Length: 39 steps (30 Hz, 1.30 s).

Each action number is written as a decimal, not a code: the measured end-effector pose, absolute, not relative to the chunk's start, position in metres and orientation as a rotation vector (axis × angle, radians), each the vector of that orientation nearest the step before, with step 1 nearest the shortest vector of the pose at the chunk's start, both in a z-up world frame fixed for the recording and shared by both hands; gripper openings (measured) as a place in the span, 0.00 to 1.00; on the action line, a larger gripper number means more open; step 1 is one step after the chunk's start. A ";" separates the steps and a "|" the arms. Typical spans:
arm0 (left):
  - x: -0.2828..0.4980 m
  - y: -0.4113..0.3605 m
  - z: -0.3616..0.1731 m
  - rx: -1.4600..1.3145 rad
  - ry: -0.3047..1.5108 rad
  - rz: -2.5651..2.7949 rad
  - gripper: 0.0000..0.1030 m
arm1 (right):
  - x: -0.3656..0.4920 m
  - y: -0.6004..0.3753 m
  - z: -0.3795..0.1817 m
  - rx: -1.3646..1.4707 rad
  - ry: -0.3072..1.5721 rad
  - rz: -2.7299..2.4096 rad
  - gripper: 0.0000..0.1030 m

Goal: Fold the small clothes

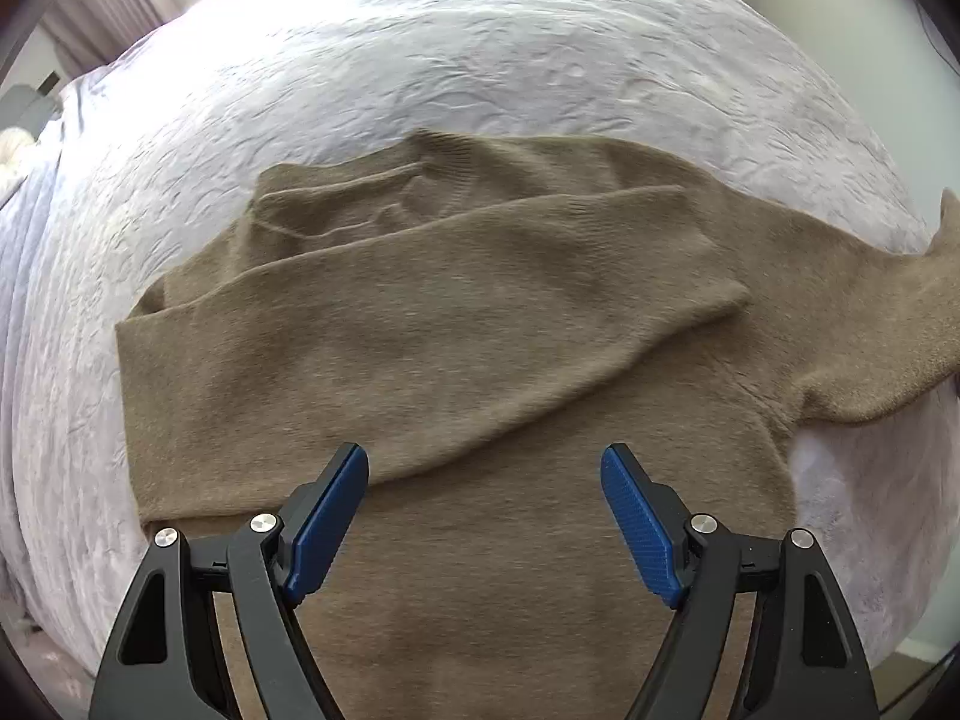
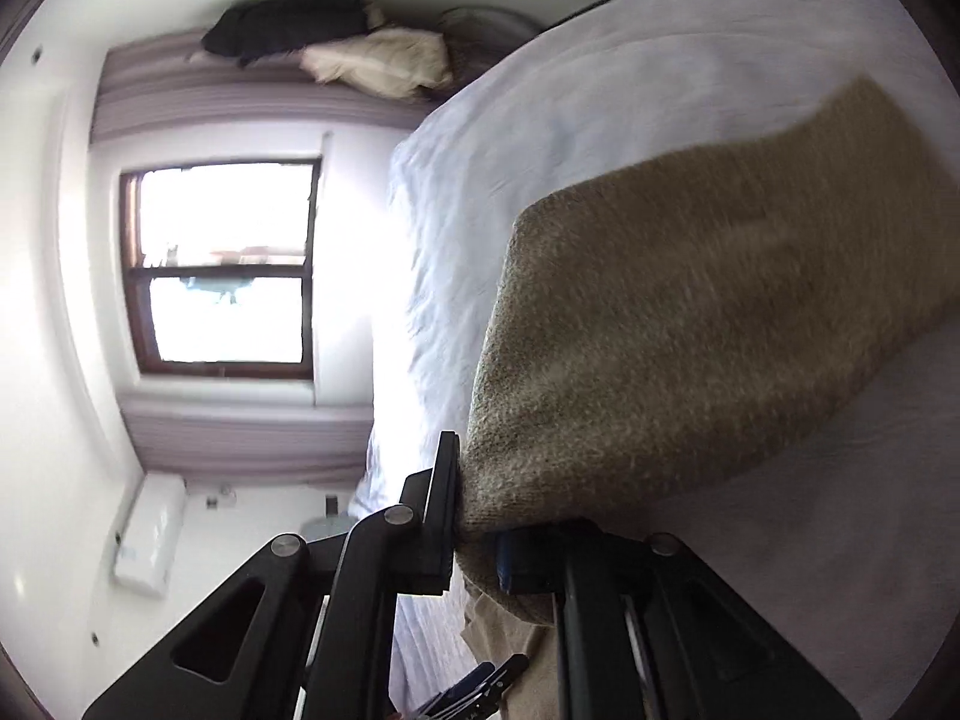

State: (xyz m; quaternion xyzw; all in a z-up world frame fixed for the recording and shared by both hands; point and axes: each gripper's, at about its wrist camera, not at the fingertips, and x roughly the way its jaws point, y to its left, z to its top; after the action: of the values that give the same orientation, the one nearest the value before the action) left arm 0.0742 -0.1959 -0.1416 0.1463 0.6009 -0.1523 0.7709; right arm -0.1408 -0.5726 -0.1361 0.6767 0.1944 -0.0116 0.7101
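A brown knit sweater (image 1: 456, 324) lies on the white bedspread (image 1: 420, 60). Its left sleeve is folded across the body; the right sleeve (image 1: 888, 336) stretches off to the right edge of the left wrist view. My left gripper (image 1: 485, 462) is open and empty, just above the sweater's lower body. In the right wrist view, tilted sideways, my right gripper (image 2: 477, 516) is shut on the end of the brown sleeve (image 2: 690, 312) and holds it lifted above the bed (image 2: 600, 78).
The bed edge falls away at the left and lower right in the left wrist view. The right wrist view shows a bright window (image 2: 222, 264), grey curtains, a pile of dark and cream clothes (image 2: 336, 42) beyond the bed, and a white wall unit (image 2: 150, 534).
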 end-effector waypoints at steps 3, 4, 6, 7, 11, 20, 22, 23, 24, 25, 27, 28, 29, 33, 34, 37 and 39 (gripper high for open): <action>0.076 -0.168 -0.140 0.286 1.303 -0.307 0.79 | -0.097 -0.543 -0.107 1.355 0.500 0.065 0.11; 0.077 -0.159 -0.141 0.278 1.303 -0.299 0.79 | -0.084 -0.534 -0.100 1.316 0.519 0.087 0.11; 0.081 -0.143 -0.142 0.263 1.305 -0.284 0.79 | -0.056 -0.508 -0.085 1.225 0.565 0.146 0.11; 0.083 -0.134 -0.142 0.254 1.305 -0.273 0.79 | -0.040 -0.492 -0.079 1.175 0.591 0.178 0.11; 0.089 -0.091 -0.141 0.194 1.310 -0.211 0.79 | 0.017 -0.417 -0.068 0.979 0.718 0.289 0.11; 0.111 -0.001 -0.171 0.150 1.363 -0.057 0.79 | 0.084 -0.260 -0.171 0.652 1.219 0.307 0.16; 0.111 0.012 -0.180 0.147 1.382 -0.046 0.79 | 0.085 -0.257 -0.186 0.690 1.244 0.265 0.21; 0.110 0.018 -0.182 0.141 1.386 -0.046 0.79 | 0.084 -0.261 -0.186 0.748 1.221 0.254 0.26; 0.110 0.022 -0.186 0.133 1.389 -0.050 0.79 | 0.083 -0.266 -0.184 0.790 1.210 0.247 0.42; 0.110 0.024 -0.189 0.127 1.392 -0.054 0.79 | 0.081 -0.274 -0.180 0.842 1.173 0.231 0.56; 0.107 0.030 -0.189 0.120 1.392 -0.064 0.79 | 0.077 -0.290 -0.173 0.897 1.098 0.178 0.59; 0.107 0.031 -0.190 0.123 1.390 -0.069 0.79 | 0.077 -0.303 -0.173 0.942 1.064 0.147 0.59; 0.106 0.032 -0.190 0.128 1.387 -0.072 0.79 | 0.076 -0.312 -0.178 0.997 1.046 0.125 0.59; 0.101 0.037 -0.185 0.130 1.375 -0.084 0.79 | 0.088 -0.340 -0.208 1.262 1.004 0.050 0.31; 0.096 0.041 -0.183 0.126 1.373 -0.084 0.79 | 0.094 -0.340 -0.212 1.285 1.004 0.042 0.07; 0.085 0.050 -0.176 0.120 1.369 -0.085 0.79 | 0.112 -0.327 -0.193 1.147 0.994 0.102 0.07; 0.082 0.060 -0.175 0.112 1.373 -0.085 0.79 | 0.127 -0.290 -0.163 0.972 0.981 0.228 0.07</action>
State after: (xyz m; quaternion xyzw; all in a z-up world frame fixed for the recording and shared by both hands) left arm 0.0820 0.0596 -0.1755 0.0516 0.6333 -0.0391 0.7712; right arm 0.1267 -0.2903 -0.1631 0.4471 0.4515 0.1048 0.7651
